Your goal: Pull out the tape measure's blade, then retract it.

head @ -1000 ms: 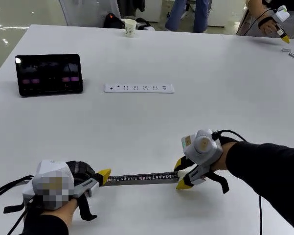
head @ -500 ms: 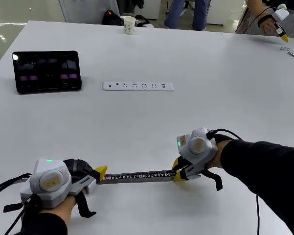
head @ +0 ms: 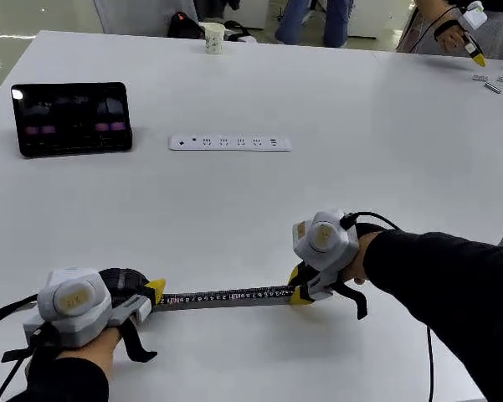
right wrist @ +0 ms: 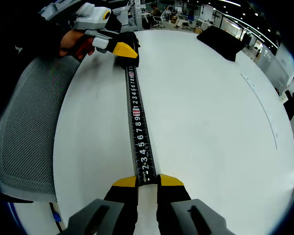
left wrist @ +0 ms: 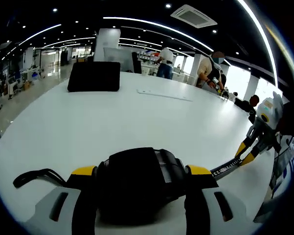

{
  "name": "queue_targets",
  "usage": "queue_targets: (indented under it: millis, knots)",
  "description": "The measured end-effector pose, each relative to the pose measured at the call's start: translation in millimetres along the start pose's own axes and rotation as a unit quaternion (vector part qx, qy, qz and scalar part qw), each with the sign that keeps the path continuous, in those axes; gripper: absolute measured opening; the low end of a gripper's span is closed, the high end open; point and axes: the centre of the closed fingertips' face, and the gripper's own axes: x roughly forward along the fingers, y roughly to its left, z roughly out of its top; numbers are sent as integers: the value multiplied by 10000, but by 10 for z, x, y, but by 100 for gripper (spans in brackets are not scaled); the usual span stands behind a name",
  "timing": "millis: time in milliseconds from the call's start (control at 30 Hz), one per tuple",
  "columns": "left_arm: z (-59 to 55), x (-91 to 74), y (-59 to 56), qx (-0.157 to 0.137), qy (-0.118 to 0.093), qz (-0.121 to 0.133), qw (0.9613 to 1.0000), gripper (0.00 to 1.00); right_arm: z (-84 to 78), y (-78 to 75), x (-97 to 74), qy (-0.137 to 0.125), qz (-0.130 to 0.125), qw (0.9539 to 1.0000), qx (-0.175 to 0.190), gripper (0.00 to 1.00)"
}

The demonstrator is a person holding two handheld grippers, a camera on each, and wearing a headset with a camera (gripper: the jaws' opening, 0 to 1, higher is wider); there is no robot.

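Note:
A black tape measure case [head: 121, 283] lies at the near left of the white table [head: 335, 126], and my left gripper [head: 151, 293] is shut on it. In the left gripper view the case [left wrist: 137, 181] sits between the yellow tips of the left gripper [left wrist: 141, 170]. The blade [head: 222, 296] runs flat along the table to the right. My right gripper [head: 296, 294] is shut on its end. The right gripper view shows the numbered blade [right wrist: 137, 117] leading from the right gripper [right wrist: 147, 181] up to the left gripper [right wrist: 120, 49].
A dark tablet [head: 71, 117] stands at the back left. A white power strip [head: 229, 143] lies mid-table, and a paper cup [head: 213, 37] is at the far edge. Another person's hand with a gripper [head: 464, 21] works at the far right. A mesh chair [right wrist: 24, 127] stands beside the table.
The right gripper's jaws, spread around the blade end a second ago, have shut on it. The stretch of blade between the two grippers is a little longer.

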Motion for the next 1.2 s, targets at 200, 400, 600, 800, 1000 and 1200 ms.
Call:
queue_targets:
  millis: [200, 400, 600, 800, 1000, 1200]
  knots:
    - [-15, -8, -2, 287, 58, 34, 9996, 66, -5, -6, 5, 81, 12, 10000, -39, 10]
    - [-25, -3, -9, 312, 164, 21, 9994, 65, 14, -20, 17, 133, 55, 9999, 28, 10]
    - [-25, 8, -6, 322, 254, 18, 9992, 65, 25, -10, 16, 138, 20, 9997, 188, 11]
    - [-30, 4, -3, 343, 241, 22, 9991, 65, 37, 2, 15, 139, -22, 9997, 197, 11]
    - [59, -4, -13, 1082, 33, 139, 9940, 65, 48, 3, 24, 59, -36, 9995, 323, 11]
    - [32, -4, -11, 919, 166, 89, 9956, 64, 58, 10, 25, 89, -50, 9995, 298, 11]
